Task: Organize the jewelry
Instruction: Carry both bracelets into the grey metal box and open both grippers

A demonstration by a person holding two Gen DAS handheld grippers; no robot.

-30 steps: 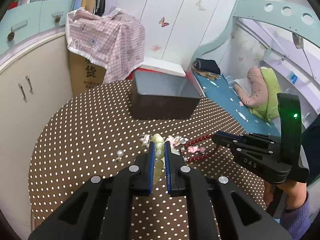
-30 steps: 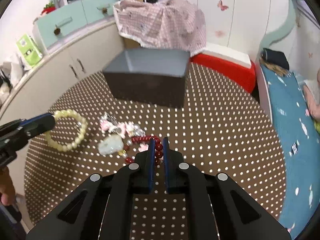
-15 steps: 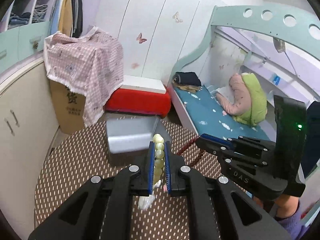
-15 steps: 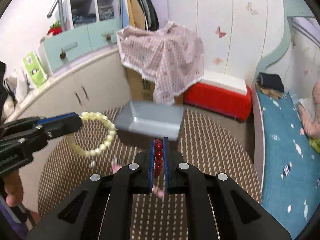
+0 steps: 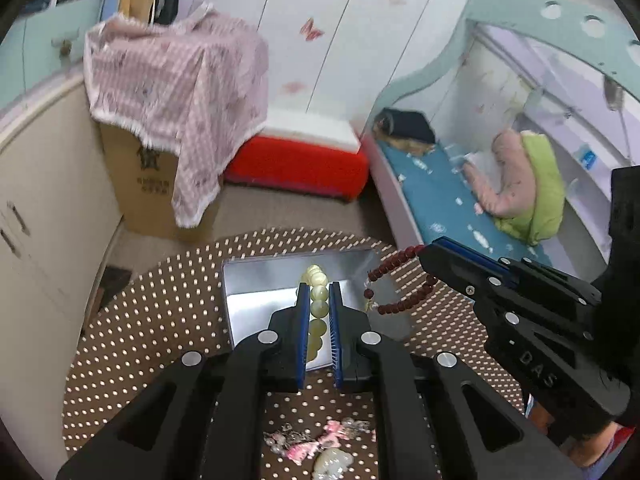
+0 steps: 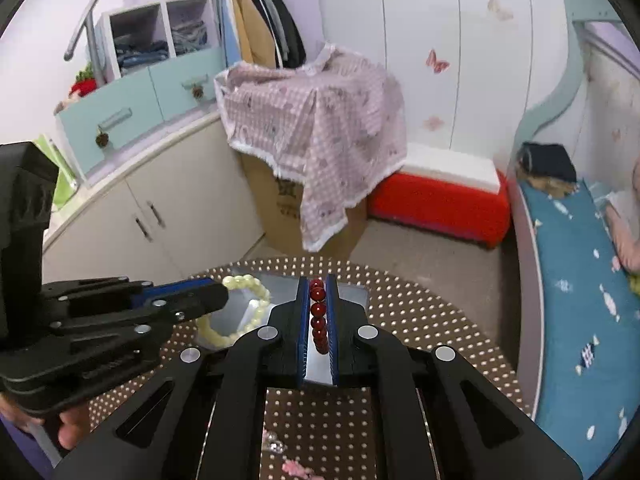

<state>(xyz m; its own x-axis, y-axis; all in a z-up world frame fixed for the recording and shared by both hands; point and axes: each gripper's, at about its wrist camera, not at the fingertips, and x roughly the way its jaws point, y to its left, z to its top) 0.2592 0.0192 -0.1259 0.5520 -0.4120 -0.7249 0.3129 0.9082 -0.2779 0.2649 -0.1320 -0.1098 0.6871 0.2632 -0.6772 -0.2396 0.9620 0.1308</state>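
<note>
My left gripper (image 5: 318, 286) is shut on a pale yellow-green bead bracelet (image 5: 316, 322), which hangs above the open grey box (image 5: 256, 304). My right gripper (image 6: 318, 282) is shut on a dark red bead bracelet (image 6: 319, 314), also over the box (image 6: 354, 294). In the left wrist view the red bracelet (image 5: 400, 280) dangles from the right gripper (image 5: 426, 250) at the box's right edge. In the right wrist view the pale bracelet (image 6: 250, 308) hangs from the left gripper (image 6: 222, 294). Pink and white jewelry pieces (image 5: 316, 446) lie on the table near me.
The box stands on a round brown table with white dots (image 6: 420, 320), near its far edge. Beyond it are a cardboard box under a pink checked cloth (image 6: 316, 132), a red and white cooler (image 6: 440, 196), cream cabinets (image 6: 152, 208) and a bed with a blue sheet (image 6: 572, 280).
Both grippers have risen from the table and moved forward with their bracelets. The bracelets were beside the jewelry pile and now hang over the open box.
</note>
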